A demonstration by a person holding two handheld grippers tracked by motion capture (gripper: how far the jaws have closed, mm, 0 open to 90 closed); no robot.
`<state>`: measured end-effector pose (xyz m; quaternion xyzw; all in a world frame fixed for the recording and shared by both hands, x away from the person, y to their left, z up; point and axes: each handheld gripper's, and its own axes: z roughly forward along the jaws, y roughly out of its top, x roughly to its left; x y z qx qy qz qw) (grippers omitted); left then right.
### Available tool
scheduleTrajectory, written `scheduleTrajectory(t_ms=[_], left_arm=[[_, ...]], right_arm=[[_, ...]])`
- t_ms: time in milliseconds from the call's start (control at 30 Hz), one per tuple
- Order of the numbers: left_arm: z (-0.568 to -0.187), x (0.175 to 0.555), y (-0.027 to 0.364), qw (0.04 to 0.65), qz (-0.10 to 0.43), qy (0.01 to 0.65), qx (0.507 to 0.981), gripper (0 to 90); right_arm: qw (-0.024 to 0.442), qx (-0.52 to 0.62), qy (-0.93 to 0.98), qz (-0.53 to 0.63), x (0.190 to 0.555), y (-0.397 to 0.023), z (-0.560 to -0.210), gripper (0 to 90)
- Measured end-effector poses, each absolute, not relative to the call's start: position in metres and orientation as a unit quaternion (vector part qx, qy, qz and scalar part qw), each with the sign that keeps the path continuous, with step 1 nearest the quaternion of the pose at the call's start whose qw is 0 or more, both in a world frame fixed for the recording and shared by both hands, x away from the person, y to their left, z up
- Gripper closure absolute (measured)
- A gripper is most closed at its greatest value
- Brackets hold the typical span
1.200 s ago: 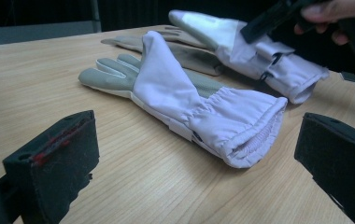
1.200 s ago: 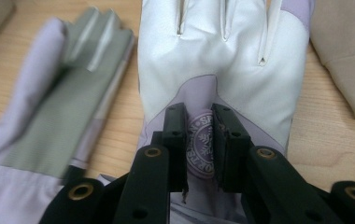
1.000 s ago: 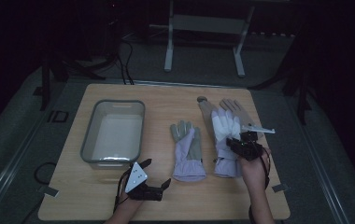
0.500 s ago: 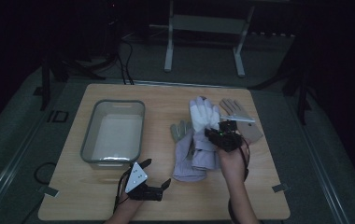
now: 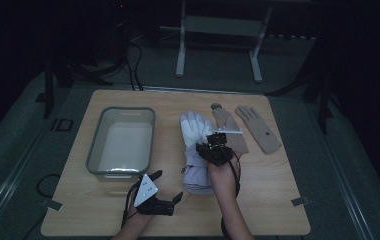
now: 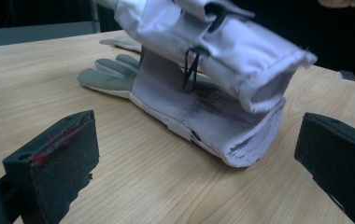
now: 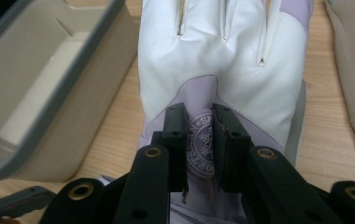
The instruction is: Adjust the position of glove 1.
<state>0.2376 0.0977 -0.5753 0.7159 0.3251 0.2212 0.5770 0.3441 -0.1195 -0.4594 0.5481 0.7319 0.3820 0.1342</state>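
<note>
The left gripper (image 6: 199,163) has its two black jaws wide apart, and nothing is between them. The left jaw carries red marks on its pad. Beyond them a grey and lilac glove (image 6: 175,100) lies flat on the wooden table (image 6: 35,88), with its open cuff toward the camera. A second white glove (image 6: 222,42) hangs above it, tilted, its cuff also open. A thin black cord loop dangles from this upper glove.
</note>
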Motion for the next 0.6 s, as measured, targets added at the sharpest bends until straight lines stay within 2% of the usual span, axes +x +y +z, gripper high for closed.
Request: scheduleTrajectory(t_ms=[600], left_arm=[[-0.575,0.238,0.098,0.576,0.221,0.326,0.716,0.2]], right_arm=[[0.114,0.573,0.734,0.346,0.355,-0.122,-0.506,74.6]])
